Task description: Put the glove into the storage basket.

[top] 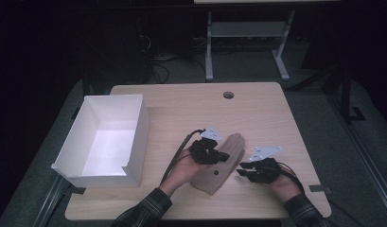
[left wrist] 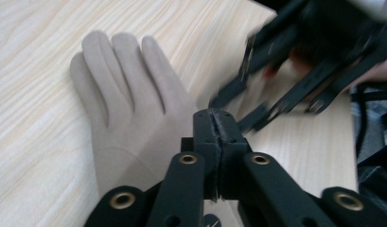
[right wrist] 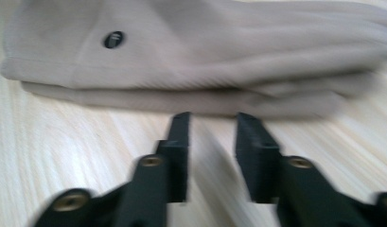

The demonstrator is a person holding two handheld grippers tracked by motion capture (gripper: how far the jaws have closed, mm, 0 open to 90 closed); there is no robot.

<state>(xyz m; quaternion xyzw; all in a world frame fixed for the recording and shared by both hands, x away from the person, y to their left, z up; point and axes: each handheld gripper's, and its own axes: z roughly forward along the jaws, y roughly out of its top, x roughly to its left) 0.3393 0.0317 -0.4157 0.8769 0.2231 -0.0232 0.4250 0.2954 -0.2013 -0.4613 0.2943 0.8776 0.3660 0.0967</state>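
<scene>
A light wood-grain bench (top: 257, 109) with rounded corners is carrying two things. A white open-topped box (top: 106, 139) is sitting at its left side, its near left corner reaching over the bench edge. A beige glove (top: 224, 165) is lying flat near the middle toward the front, fingers pointing away from the person, a small dark round mark near its cuff. A round hole (top: 228, 95) is showing in the bench top near the far edge.

room dark | floor (top: 181, 71) grey | light wood table (top: 257, 109) lit | white metal frame (top: 243, 33) behind
</scene>
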